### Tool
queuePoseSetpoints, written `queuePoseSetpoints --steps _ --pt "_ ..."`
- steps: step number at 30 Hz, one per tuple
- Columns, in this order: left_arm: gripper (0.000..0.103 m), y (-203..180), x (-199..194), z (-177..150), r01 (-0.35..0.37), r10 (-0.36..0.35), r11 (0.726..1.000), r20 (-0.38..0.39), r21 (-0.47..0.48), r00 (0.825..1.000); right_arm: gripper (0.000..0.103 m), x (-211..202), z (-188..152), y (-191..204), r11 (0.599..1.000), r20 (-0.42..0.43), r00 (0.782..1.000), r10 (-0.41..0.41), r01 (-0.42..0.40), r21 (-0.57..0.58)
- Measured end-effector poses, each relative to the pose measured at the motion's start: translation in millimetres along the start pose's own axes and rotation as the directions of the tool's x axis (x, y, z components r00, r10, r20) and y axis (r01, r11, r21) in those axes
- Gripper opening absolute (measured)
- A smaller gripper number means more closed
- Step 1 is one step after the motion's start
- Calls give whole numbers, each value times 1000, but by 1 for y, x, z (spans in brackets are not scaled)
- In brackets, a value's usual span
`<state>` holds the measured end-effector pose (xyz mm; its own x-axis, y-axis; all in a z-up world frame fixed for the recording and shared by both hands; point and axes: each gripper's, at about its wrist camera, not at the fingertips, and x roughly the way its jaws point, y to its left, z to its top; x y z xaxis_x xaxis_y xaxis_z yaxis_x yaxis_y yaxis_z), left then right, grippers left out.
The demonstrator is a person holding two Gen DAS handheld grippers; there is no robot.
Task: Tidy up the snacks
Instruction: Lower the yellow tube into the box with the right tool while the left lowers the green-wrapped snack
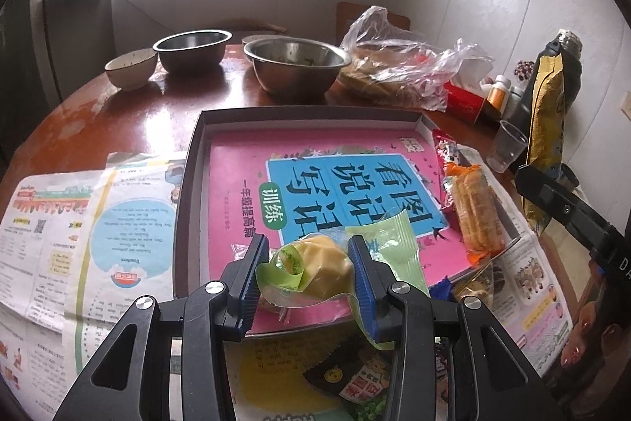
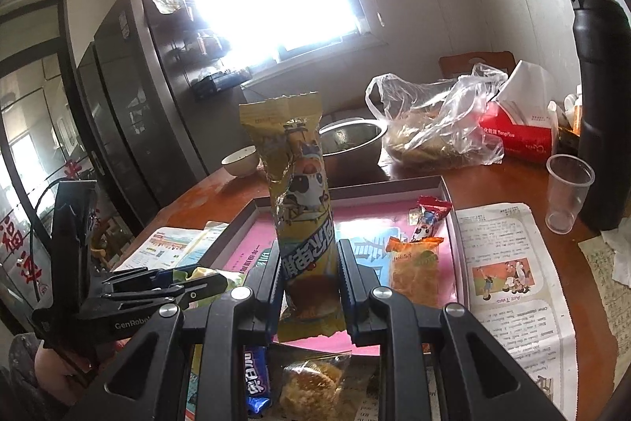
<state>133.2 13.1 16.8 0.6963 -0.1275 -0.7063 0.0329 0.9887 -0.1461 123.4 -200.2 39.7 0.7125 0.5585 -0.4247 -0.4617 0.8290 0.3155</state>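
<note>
Likely light, soft, crinkly and slippery: left gripper (image 1: pixel 311 263) clamped across yellow pastry (image 1: pixel 325 267), right gripper (image 2: pixel 309 287) clamped low on upright yellow cake packet (image 2: pixel 301 208).

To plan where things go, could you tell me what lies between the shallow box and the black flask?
In the right wrist view, a printed paper sheet and a clear plastic cup lie between the box and the flask.

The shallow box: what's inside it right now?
In the shallow box: a pink book, an orange cracker pack and a red snack. Beneath the book is hidden.
</note>
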Motion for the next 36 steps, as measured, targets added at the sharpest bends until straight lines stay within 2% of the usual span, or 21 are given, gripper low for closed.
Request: queuePoseSetpoints --steps 16,36 --pt "43 2 13 -1 3 -3 1000 -16 -6 1000 26 21 -4 -6 1000 -37 999 -29 29 11" --pt "43 11 19 0 -10 9 999 -18 -37 1000 26 54 -16 -22 994 -151 984 -90 97 42"
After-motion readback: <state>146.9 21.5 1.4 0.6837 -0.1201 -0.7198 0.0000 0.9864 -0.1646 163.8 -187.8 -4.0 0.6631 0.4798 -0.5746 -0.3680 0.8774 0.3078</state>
